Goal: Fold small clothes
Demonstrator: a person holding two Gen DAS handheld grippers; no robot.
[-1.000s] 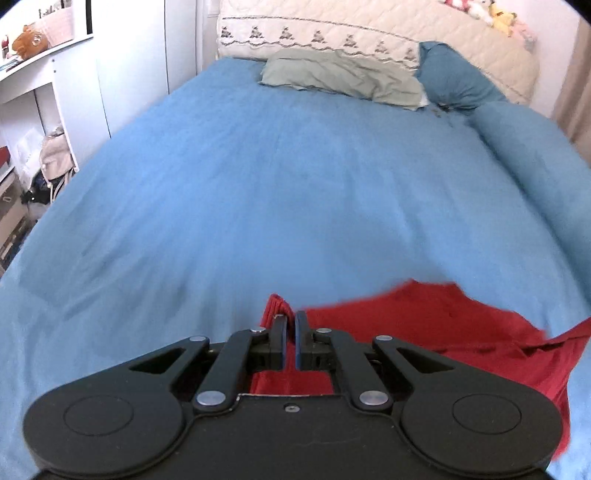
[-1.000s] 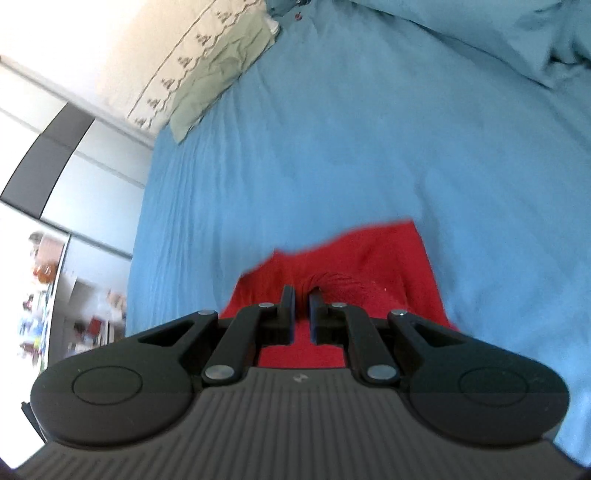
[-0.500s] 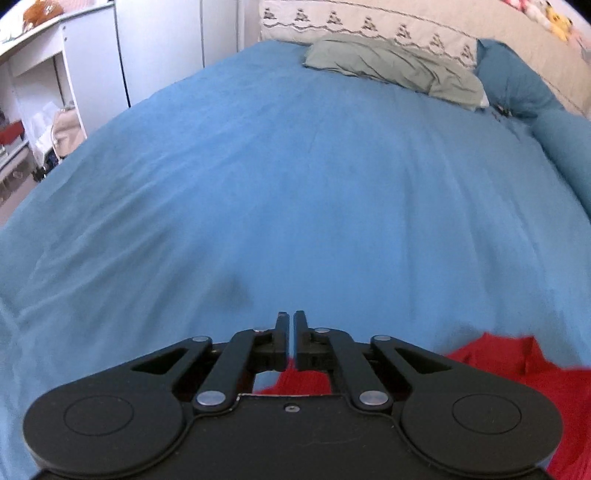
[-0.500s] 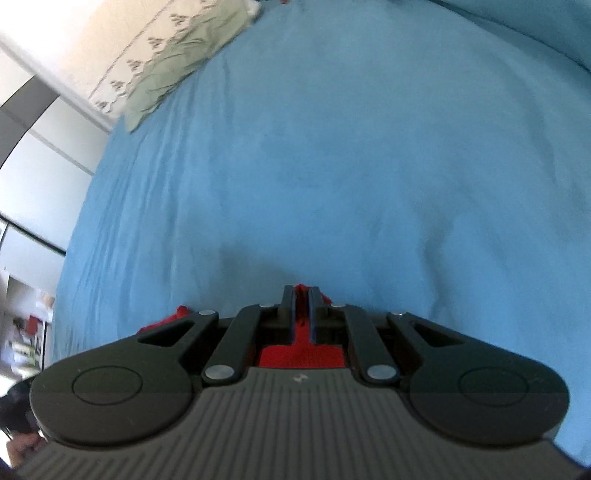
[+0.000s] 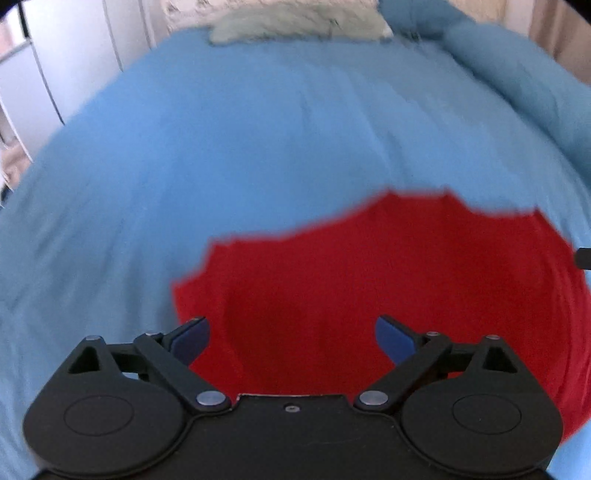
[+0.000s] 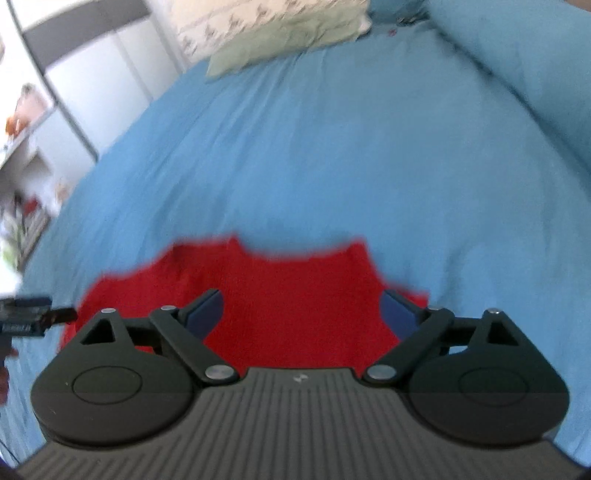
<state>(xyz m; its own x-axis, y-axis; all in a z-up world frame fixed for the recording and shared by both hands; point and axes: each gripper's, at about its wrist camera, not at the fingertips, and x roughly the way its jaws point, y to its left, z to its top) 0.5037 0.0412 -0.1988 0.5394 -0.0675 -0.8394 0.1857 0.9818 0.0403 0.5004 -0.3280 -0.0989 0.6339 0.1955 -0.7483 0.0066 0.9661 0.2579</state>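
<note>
Bed: a wide bed (image 5: 258, 140) under a smooth light-blue cover fills most of both wrist views; both pictures are blurred.
Duvet roll: a bulky fold of the same blue bedding (image 6: 517, 66) runs along the bed's right side.
Headboard: a cream quilted headboard (image 6: 266, 18) with a row of small dark motifs stands at the far end.
Wardrobe: pale doors (image 5: 66, 66) stand left of the bed; in the right wrist view a white shelf (image 6: 22, 147) with small, blurred things sits nearer the left edge.
Pillow: a grey-green pillow (image 5: 295, 22) lies flat against the headboard.
Red garment: a small red piece of clothing (image 5: 388, 280) lies spread on the blue cover at the near end of the bed, its far edge wavy — its exact kind cannot be told through the blur.
Left gripper: the left gripper (image 5: 292, 334) hangs over the garment's left part, tilted downward. Its jaws have just been opening and now stand wide apart, blue pads clear of the cloth, nothing held.
Right gripper: the right gripper (image 6: 302, 308) hangs over the garment's right part. Its jaws have just been opening too — spread wide, red cloth below the gap, nothing gripped.
Neighbouring tool: each view catches a dark tip of the other gripper at its edge.
</note>
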